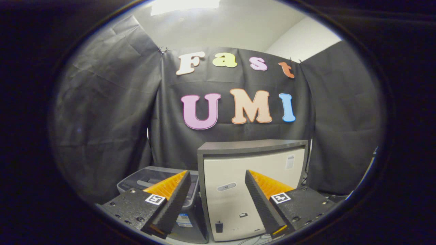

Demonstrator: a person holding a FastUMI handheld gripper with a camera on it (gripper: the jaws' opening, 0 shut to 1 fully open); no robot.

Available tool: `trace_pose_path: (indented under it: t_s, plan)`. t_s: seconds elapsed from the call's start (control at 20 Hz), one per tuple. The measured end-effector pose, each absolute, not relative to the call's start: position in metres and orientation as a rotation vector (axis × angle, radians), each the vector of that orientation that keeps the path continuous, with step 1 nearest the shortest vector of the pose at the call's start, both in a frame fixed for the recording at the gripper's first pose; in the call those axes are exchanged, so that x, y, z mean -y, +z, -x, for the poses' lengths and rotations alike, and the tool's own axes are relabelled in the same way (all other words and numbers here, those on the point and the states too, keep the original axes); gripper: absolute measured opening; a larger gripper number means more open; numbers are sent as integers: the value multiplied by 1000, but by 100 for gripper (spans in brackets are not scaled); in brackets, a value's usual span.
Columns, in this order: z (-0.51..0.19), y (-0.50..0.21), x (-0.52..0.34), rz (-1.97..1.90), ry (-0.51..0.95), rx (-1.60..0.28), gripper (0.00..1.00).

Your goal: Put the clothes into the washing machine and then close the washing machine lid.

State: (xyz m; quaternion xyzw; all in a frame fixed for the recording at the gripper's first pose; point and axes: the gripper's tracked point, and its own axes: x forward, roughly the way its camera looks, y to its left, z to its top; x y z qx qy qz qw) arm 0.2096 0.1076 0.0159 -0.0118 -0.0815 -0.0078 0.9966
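Tongs stand wide open with nothing between the two fingers; no object touches either finger. Each finger carries a small square black-and-white marker tag on its upper face, one on the left finger and one on the right finger.

Directly ahead of the tongs, seen through the gap between the fingers, stands a light-coloured cabinet-like appliance with a dark grey flat top. Its front panel carries a small oval badge just ahead of the finger gap; the writing on it is too small to read. A white sticker sits near the upper right corner of the panel, beyond the right finger; its print is also illegible. Two small dark fittings show low on the panel between the fingers.

Ahead of the left finger, and partly hidden behind it, stands the washing machine, a lower grey unit just beside the left flank of the light appliance. Its grey lid lies flat and appears closed. A label with blue print is fixed to its front below the left finger; the text cannot be made out.

Black cloth walls hang beyond both units. No clothes can be identified.
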Motion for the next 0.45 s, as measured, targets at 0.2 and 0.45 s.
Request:
trace_pose_path:
  t_s: [0.2, 0.45]
  plan:
    - [-210, 11, -99, 7, -21, 171, 98]
    - [-214, 7, -99, 10, -6, 172, 98]
